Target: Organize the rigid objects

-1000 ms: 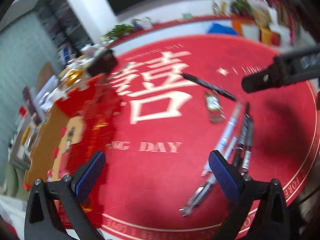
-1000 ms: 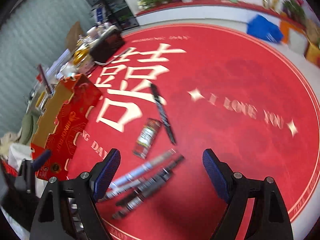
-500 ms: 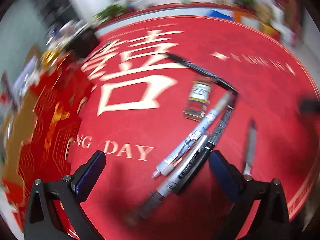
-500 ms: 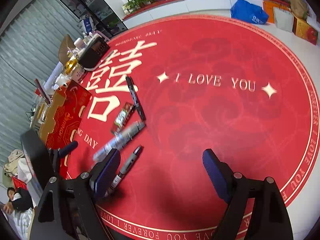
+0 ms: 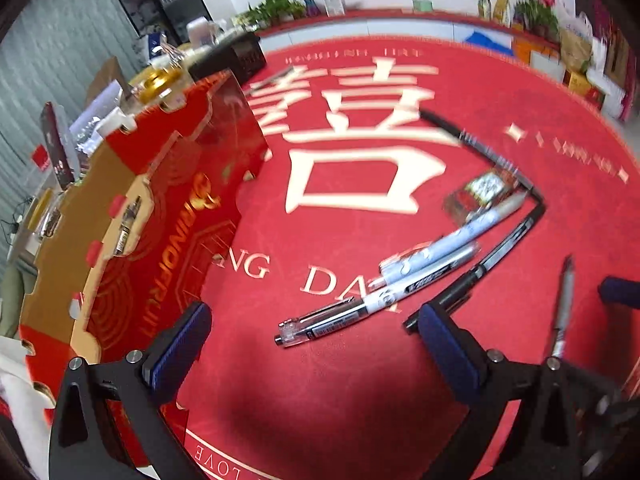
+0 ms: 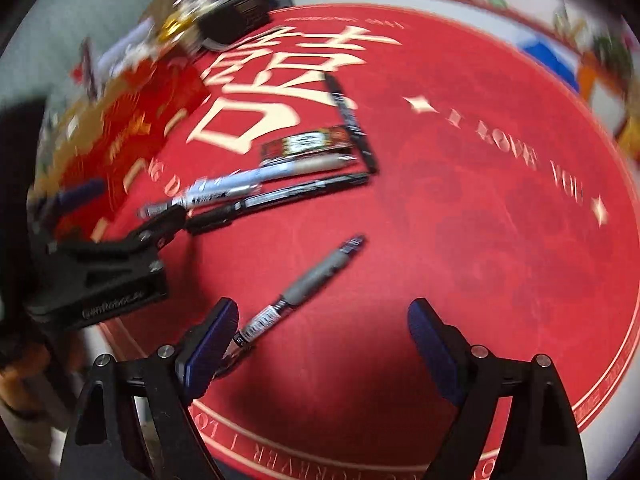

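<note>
Left wrist view, left to right: my red box [image 5: 168, 216] stands open-topped, contents hidden, then my left gripper [image 5: 312, 344] spread empty near the pens [image 5: 400, 284]. I'd lower my right gripper [image 6: 320, 340], spread and empty, squarely across the grey pen [image 6: 304, 288] before closing.

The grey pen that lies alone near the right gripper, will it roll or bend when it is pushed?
The grey pen looks round and slim, so it probably rolls sideways on the flat red mat. Its straight body suggests it stays stiff.
</note>
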Motion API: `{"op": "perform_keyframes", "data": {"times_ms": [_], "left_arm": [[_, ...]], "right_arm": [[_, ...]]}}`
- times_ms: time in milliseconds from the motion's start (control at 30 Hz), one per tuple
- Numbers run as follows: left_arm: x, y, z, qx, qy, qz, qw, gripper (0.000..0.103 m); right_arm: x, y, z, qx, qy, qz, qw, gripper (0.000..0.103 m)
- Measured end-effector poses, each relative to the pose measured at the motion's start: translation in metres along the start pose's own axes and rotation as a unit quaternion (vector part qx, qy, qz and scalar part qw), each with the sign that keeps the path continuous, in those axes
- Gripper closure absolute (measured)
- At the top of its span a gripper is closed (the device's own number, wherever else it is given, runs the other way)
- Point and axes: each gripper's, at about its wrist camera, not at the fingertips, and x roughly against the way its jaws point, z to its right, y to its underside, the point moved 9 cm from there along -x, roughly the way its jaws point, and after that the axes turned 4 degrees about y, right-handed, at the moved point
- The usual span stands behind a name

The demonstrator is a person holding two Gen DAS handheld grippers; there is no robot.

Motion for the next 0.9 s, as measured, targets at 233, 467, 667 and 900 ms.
{"op": "perform_keyframes", "data": {"times_ms": [233,467,667,900], "left_arm": [[-0.007,0.011,0.018,0.030,0.085,-0.036,0.9952,0.000],[0.021,0.012,0.066,-0.037,0.153,-0.004,0.9876,0.000],[0.009,0.012,0.062,-0.037,0.173,-0.031,0.9837,0.000],[0.034,0.019,0.125,-0.083,0.251,-0.011,0.9645,0.000]], "right_arm": [[0.011,0.009,0.019,0.138,0.128,0.059,0.980,0.015],[0.011,0.020,0.092,0.077,0.116,0.040,0.989,0.001],[0.009,0.029,0.105,-0.010,0.062,0.020,0.998,0.001],[0.008,0.028,0.104,-0.011,0.061,0.022,0.998,0.001]]}}
